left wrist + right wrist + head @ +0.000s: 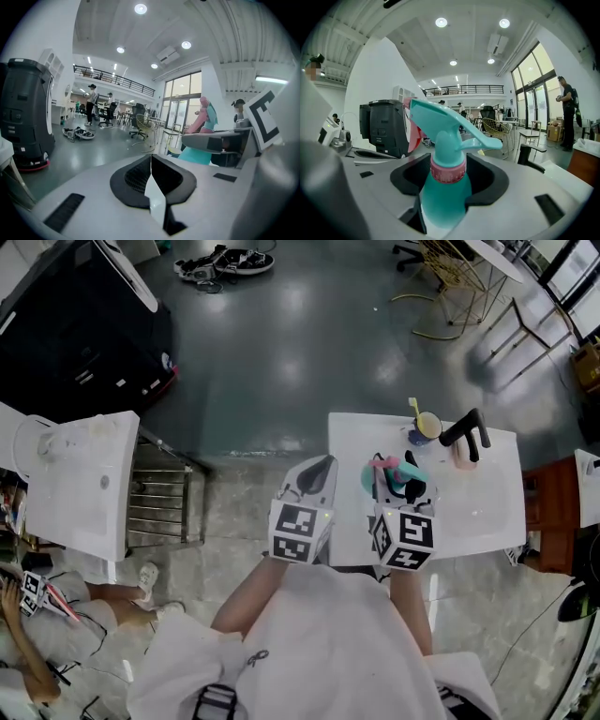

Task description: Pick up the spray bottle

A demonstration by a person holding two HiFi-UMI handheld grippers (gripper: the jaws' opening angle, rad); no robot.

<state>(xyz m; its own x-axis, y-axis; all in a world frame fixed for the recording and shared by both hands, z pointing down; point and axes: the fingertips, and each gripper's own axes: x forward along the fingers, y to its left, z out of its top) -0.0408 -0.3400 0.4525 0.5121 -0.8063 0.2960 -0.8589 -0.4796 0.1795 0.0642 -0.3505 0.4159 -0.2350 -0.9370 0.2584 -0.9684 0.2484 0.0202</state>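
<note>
white table [483, 514], spray bottle [440, 199] in right tongs [449, 180]

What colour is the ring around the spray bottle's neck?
The ring is pink, clearest in the right gripper view.

spray bottle [368, 479] lower body hidden by right claw [403, 491], distant people [92, 104] tiny

Spray bottle [440, 197]: smooth teal plastic, slight gloss; collar [447, 169] ribbed pink plastic. Floor [309, 352]: glossy grey, reflective. Table [487, 512]: smooth white, matt.
</note>
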